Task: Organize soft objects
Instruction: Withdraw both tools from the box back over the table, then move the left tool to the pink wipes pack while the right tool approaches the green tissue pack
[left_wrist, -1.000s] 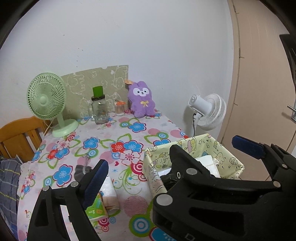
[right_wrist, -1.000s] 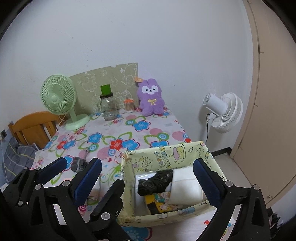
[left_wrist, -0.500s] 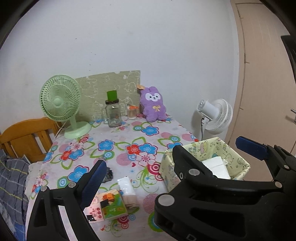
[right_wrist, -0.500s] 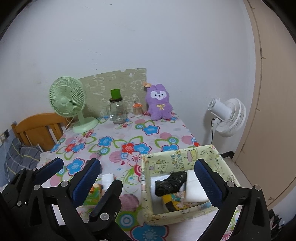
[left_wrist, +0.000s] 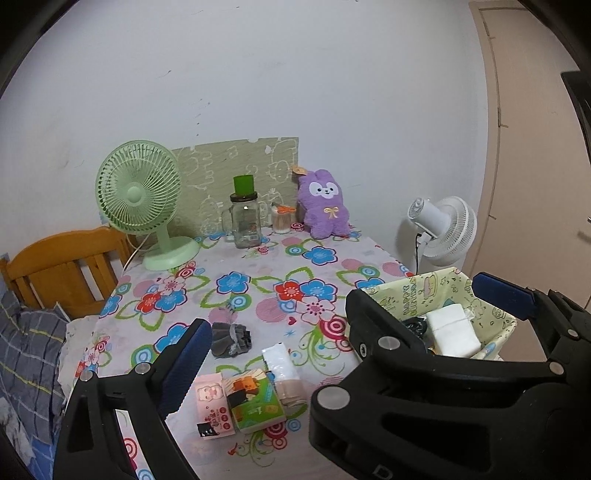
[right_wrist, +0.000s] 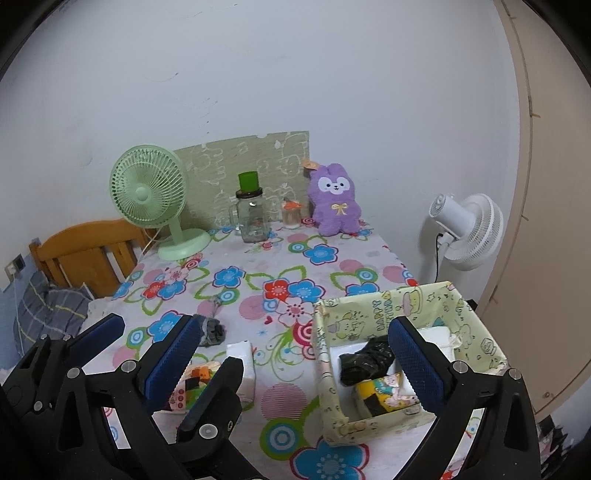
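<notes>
A yellow-green patterned box (right_wrist: 380, 308) (left_wrist: 436, 291) stands at the table's near right; it holds a white pack (left_wrist: 452, 328), a black bundle (right_wrist: 365, 362) and a yellow pack (right_wrist: 386, 397). On the cloth to its left lie a grey sock bundle (left_wrist: 231, 339) (right_wrist: 212, 332), a white tissue pack (left_wrist: 282, 367) (right_wrist: 242, 365), a green pack (left_wrist: 255, 402) and a pink pack (left_wrist: 214, 404). A purple plush rabbit (left_wrist: 325, 203) (right_wrist: 336, 199) sits at the back. My left gripper (left_wrist: 343, 328) and my right gripper (right_wrist: 291, 358) are open and empty above the near edge.
A green desk fan (left_wrist: 142, 195), a glass jar with green lid (left_wrist: 245, 218) and a small cup (left_wrist: 282, 219) stand at the back of the flowered table (left_wrist: 258, 280). A white floor fan (left_wrist: 443, 229) stands right, a wooden chair (left_wrist: 66, 266) left.
Both grippers have pulled back and up from the table. More of the near cloth shows now, with the green and pink packs in view. The jaws stay open.
</notes>
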